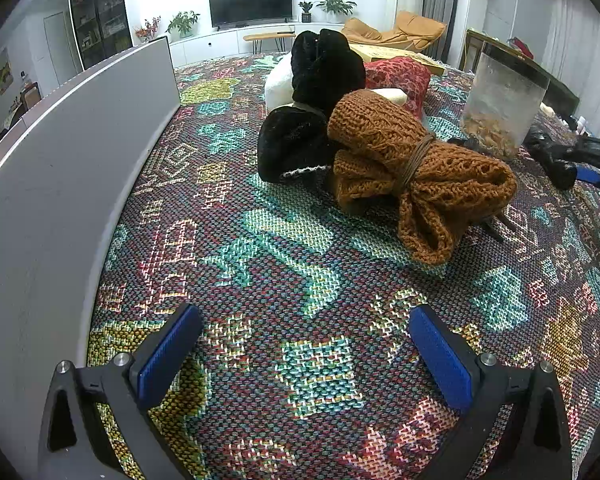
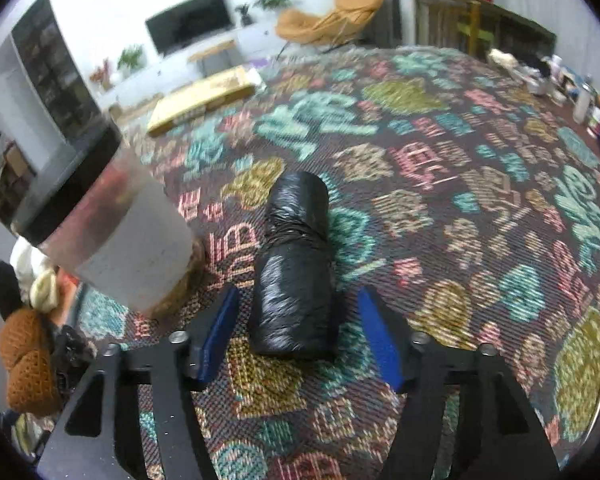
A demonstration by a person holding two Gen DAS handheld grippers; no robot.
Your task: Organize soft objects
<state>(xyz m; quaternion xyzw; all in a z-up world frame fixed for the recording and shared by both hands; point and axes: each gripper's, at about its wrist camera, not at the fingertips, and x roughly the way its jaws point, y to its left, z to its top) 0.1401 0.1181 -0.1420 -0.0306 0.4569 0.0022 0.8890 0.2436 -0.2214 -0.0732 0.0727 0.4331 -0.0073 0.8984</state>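
A brown knitted bundle tied with cord lies mid-table, touching a black fuzzy bundle, a white one and a red knitted one. My left gripper is open and empty, well short of the pile. A roll of black plastic bags lies on the patterned cloth. My right gripper is open, its blue pads either side of the roll's near end, not touching it. The brown bundle also shows at the far left of the right wrist view.
A clear plastic jar with a black lid stands right of the pile; it also shows in the right wrist view. A grey panel walls the left side. A flat cardboard box lies at the far edge. Bottles and small items line the right edge.
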